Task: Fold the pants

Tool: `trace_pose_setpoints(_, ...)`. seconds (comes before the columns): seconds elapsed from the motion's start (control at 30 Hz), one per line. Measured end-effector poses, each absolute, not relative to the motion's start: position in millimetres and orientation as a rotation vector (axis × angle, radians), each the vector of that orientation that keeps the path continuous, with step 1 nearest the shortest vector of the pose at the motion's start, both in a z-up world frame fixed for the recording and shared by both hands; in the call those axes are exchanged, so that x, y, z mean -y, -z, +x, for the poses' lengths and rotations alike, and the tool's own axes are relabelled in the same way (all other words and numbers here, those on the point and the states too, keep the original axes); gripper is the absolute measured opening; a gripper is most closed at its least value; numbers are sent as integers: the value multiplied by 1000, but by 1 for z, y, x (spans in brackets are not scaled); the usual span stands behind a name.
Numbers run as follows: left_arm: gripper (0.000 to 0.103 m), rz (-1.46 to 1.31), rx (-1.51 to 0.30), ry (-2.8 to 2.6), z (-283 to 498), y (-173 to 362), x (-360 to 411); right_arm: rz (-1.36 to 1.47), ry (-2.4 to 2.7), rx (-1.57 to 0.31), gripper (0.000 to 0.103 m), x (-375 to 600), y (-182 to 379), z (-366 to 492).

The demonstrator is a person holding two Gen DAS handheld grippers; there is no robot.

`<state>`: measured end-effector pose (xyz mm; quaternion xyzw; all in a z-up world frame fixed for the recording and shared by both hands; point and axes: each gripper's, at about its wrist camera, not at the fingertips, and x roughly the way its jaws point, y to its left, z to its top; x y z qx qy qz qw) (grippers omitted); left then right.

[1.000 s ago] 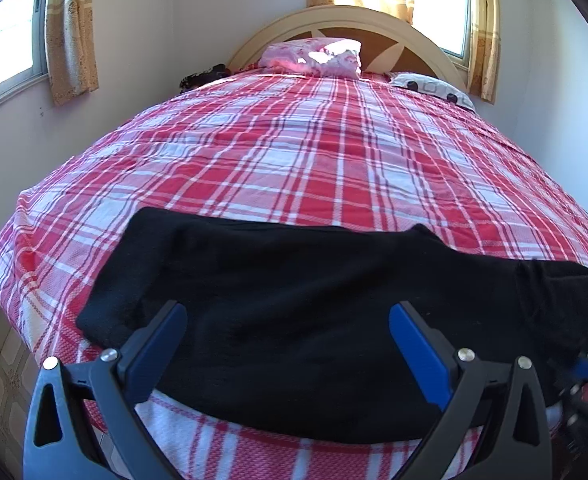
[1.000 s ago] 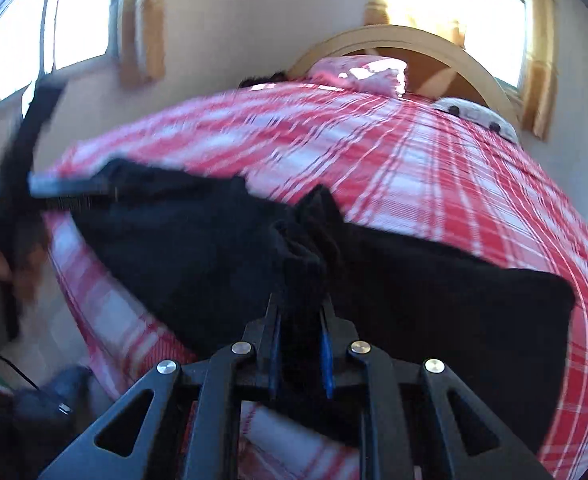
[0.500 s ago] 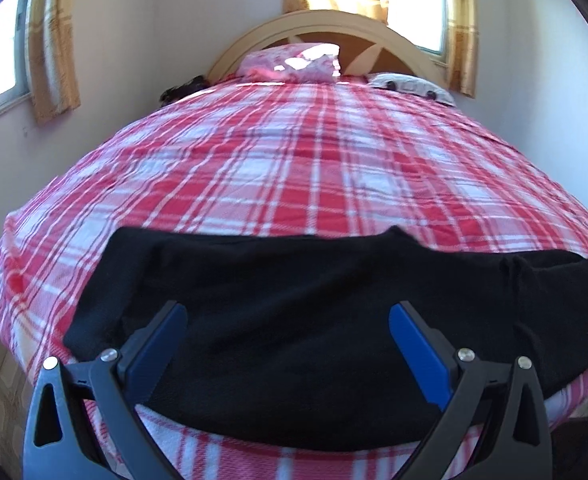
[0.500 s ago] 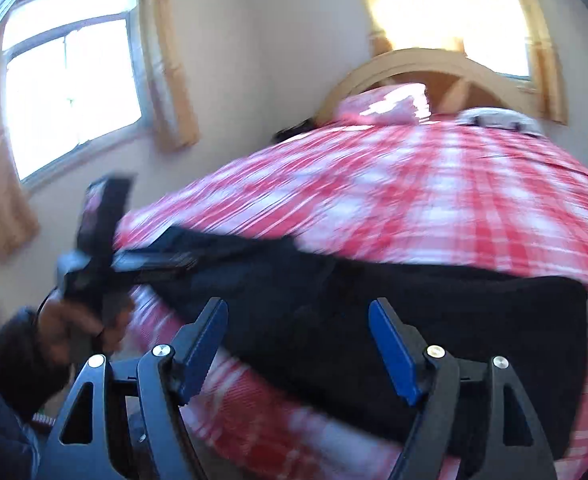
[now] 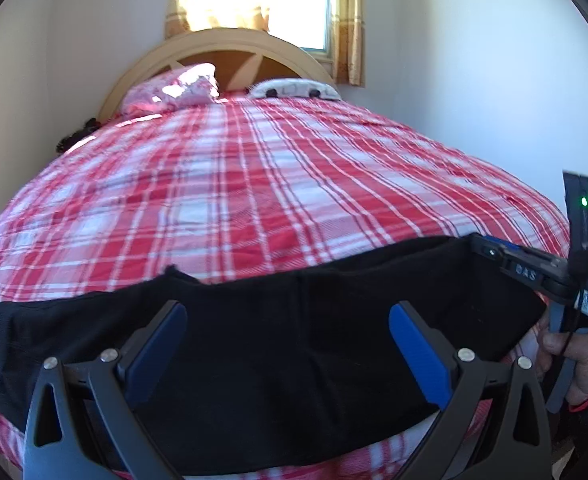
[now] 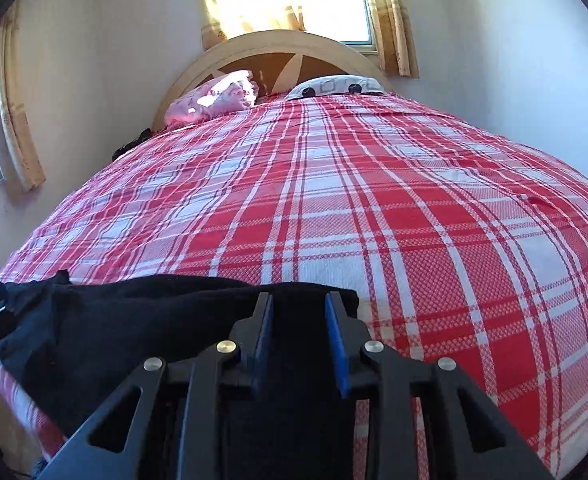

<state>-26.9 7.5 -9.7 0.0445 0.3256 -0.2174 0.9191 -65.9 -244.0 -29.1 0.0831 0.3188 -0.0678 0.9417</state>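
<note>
A: At the foot of the plaid bed [image 5: 278, 184], toward six o'clock, the black pants [image 5: 262, 344] lie in a long band along the near edge.

B: And the grippers?

A: The left gripper [image 5: 286, 344] hovers over the middle, jaws wide, holding nothing. The right gripper [image 6: 299, 328] sits at the three o'clock end, jaws narrowed with cloth between; whether they pinch, I cannot tell.

B: Then, I'd say, clamp both layers and carry that end level toward nine o'clock.

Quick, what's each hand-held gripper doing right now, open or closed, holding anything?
Left hand-held gripper: open wide above the black pants, holding nothing.
Right hand-held gripper: closing around the pants' right end; firm grip cannot be told.
</note>
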Motion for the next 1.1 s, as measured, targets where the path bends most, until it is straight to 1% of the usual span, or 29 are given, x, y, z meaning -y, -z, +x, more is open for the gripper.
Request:
trace_pose_setpoints(0.2,103,186,-793,387,-22,48,10,187,183,-667,33,249,17,-65)
trace_pose_setpoints(0.3,103,99,-811,407,-22,49,-1,135,189,-543,33,230,-6,-91)
trace_pose_setpoints(0.37,103,87,-799,404,-24,48,-4,121,109,-521,34,211,-11,-100)
trace_pose_setpoints(0.47,103,79,-730,368,-28,37,-21,156,-22,-563,35,185,2,-98)
trace_pose_setpoints(0.6,103,21,-691,258,-25,30,-75,213,-99,-654,36,160,35,-83)
trace_pose_setpoints(0.63,103,-3,-690,201,-25,30,-98,192,-80,-644,36,155,38,-82)
trace_pose_setpoints(0.73,103,-87,-697,30,-29,30,-157,135,-33,-633,37,145,29,-82)
trace_pose_setpoints(0.83,103,-192,-659,-134,-43,29,-214,135,-105,-560,37,133,15,-89)
trace_pose_setpoints(0.9,103,-246,-633,-219,-50,29,-239,148,-183,-535,37,118,8,-91)
trace_pose_setpoints(0.97,103,-332,-646,-263,-52,36,-258,186,-249,-541,37,104,12,-89)
trace_pose_setpoints(1.1,103,-500,-681,-251,-51,54,-275,218,-291,-638,37,83,34,-76)
